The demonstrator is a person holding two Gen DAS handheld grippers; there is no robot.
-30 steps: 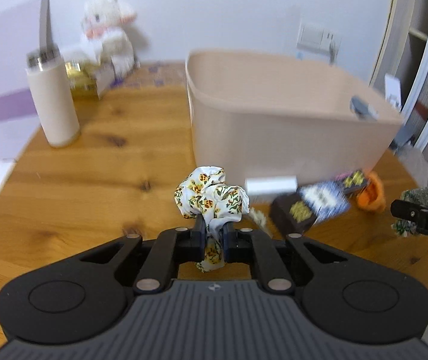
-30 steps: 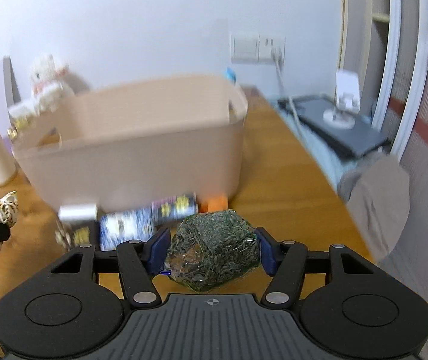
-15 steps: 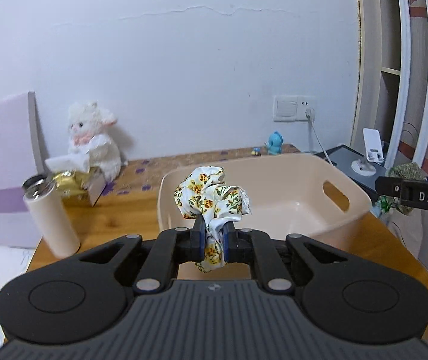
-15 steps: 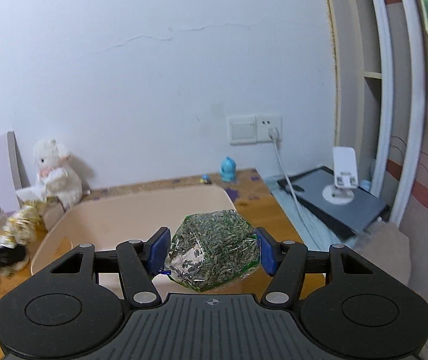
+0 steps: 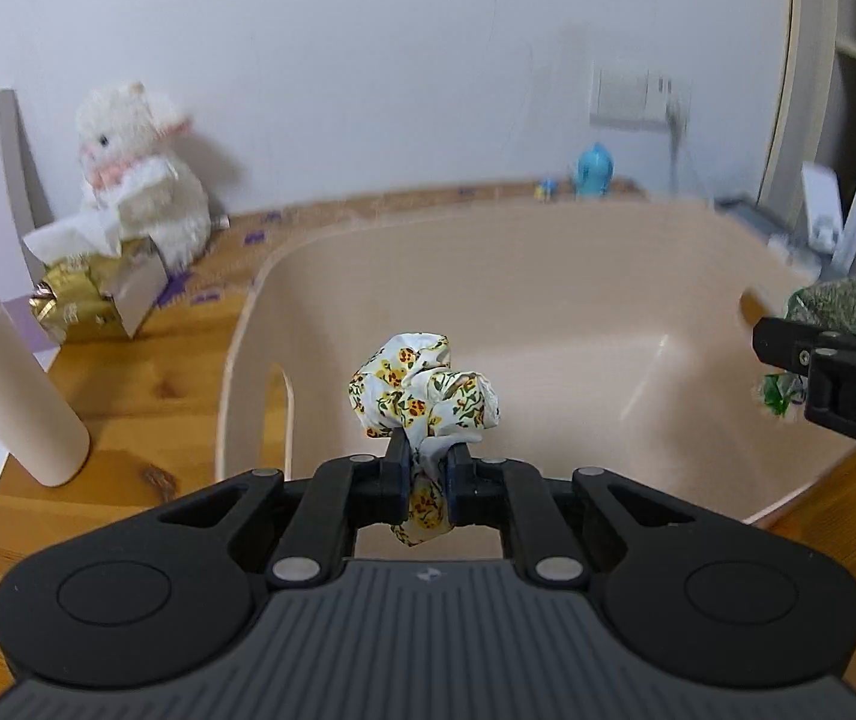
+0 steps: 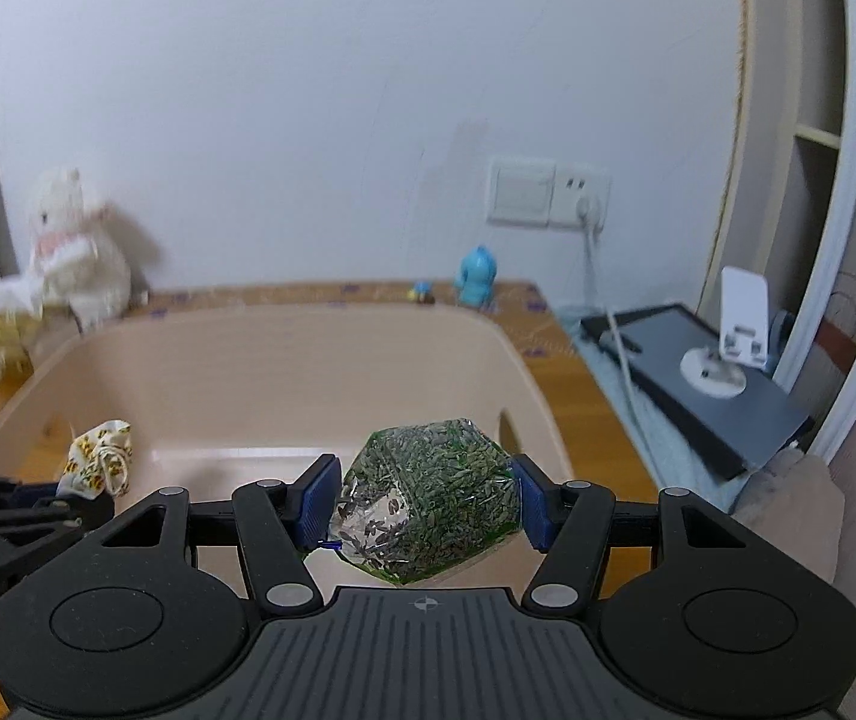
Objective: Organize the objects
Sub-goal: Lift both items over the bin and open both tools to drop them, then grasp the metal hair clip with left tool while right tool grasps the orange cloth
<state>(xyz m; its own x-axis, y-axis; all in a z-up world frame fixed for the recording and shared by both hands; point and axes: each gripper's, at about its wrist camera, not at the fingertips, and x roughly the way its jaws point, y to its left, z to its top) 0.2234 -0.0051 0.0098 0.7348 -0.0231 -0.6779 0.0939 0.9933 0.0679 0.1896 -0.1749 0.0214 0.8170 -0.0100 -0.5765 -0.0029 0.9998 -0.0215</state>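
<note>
- I've brought my left gripper point(image 5: 426, 468) nearer the beige bin point(image 5: 548, 276); its floral scrunchie point(image 5: 422, 396) now hangs above the near-left interior.
- My right gripper point(image 6: 425, 504) with the seed packet point(image 6: 428, 498) has dropped toward the right rim.

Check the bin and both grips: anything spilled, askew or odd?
Nothing stands out. The beige bin sits upright and looks empty. The left hand-held gripper pinches the floral scrunchie; the right hand-held gripper clamps the sealed bag of dried herbs, with nothing spilled.
</note>
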